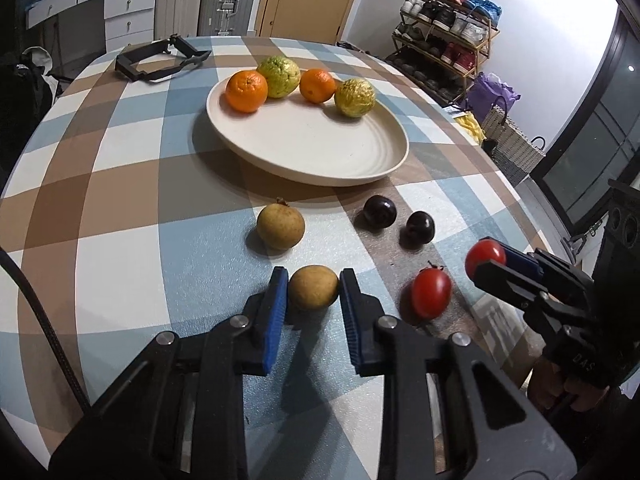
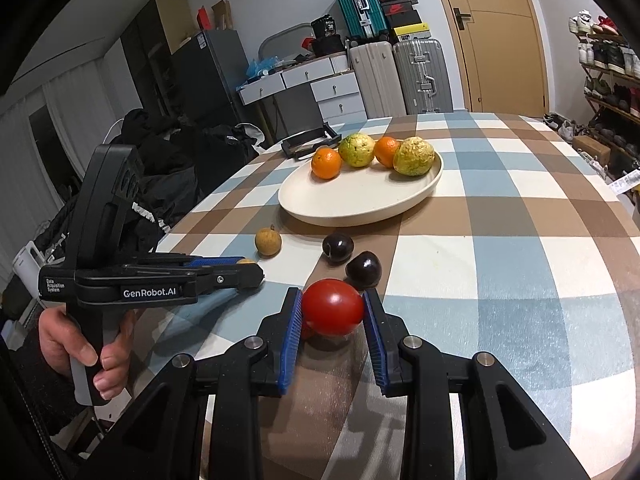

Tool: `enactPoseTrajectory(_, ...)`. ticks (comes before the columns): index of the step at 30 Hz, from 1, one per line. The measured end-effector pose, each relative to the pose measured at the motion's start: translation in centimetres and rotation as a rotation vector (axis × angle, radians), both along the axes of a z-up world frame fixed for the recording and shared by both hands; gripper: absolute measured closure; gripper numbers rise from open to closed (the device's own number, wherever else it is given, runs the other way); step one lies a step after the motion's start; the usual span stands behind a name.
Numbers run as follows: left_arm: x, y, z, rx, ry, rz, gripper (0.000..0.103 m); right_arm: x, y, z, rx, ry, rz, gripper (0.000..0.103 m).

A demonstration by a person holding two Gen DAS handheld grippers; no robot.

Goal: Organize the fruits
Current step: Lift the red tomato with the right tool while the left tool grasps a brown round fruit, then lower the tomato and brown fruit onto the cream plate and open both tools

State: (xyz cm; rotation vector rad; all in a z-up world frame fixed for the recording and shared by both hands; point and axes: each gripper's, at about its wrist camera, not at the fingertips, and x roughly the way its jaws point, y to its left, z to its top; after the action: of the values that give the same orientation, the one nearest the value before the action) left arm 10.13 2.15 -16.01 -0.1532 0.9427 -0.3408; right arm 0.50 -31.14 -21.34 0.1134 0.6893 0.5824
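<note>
A cream plate (image 1: 320, 152) (image 2: 352, 204) holds two oranges (image 1: 246, 90) (image 2: 326, 163) and two yellow-green guavas (image 1: 355, 97) (image 2: 413, 156). On the cloth in front lie a tan longan (image 1: 280, 226) (image 2: 268, 241), two dark plums (image 1: 380, 213) (image 2: 338, 247) and a red tomato (image 1: 431, 292). My left gripper (image 1: 313, 298) (image 2: 250, 266) is shut on a second longan (image 1: 313, 293) low over the table. My right gripper (image 2: 332, 314) (image 1: 486, 260) is shut on another tomato (image 2: 333, 307) (image 1: 485, 258), held just above the table.
The round table has a checked cloth (image 1: 120, 200) (image 2: 520, 240). A black frame-like object (image 1: 160, 58) (image 2: 310, 142) lies at the far edge behind the plate. A shoe rack (image 1: 444, 32), suitcases (image 2: 396, 76) and drawers stand beyond the table.
</note>
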Motion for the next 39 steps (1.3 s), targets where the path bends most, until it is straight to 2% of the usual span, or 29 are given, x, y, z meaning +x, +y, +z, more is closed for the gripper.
enactPoseTrajectory(10,0.3,0.6,2.4,-0.034,-0.045,-0.019,0.080,1.6,0.5,1.6,0.008,-0.022,0.012,0.072)
enactPoseTrajectory(16,1.9,0.9,4.0,-0.029,-0.074,-0.019,0.079,4.6,0.4,3.6,0.030,-0.034,0.017,0.072)
enactPoseTrajectory(26,8.0,1.4,5.3,-0.043,-0.094,0.017,0.079,11.5,1.3,5.8,0.039,-0.005,0.026,0.072)
enactPoseTrajectory(32,12.6,0.9,4.5,-0.034,-0.078,0.012,0.079,15.9,2.5,5.4,0.008,0.035,0.049,0.072)
enactPoseTrajectory(39,16.9,0.3,3.8,-0.034,-0.069,-0.002,0.079,19.4,4.0,4.5,-0.055,0.032,0.073,0.072)
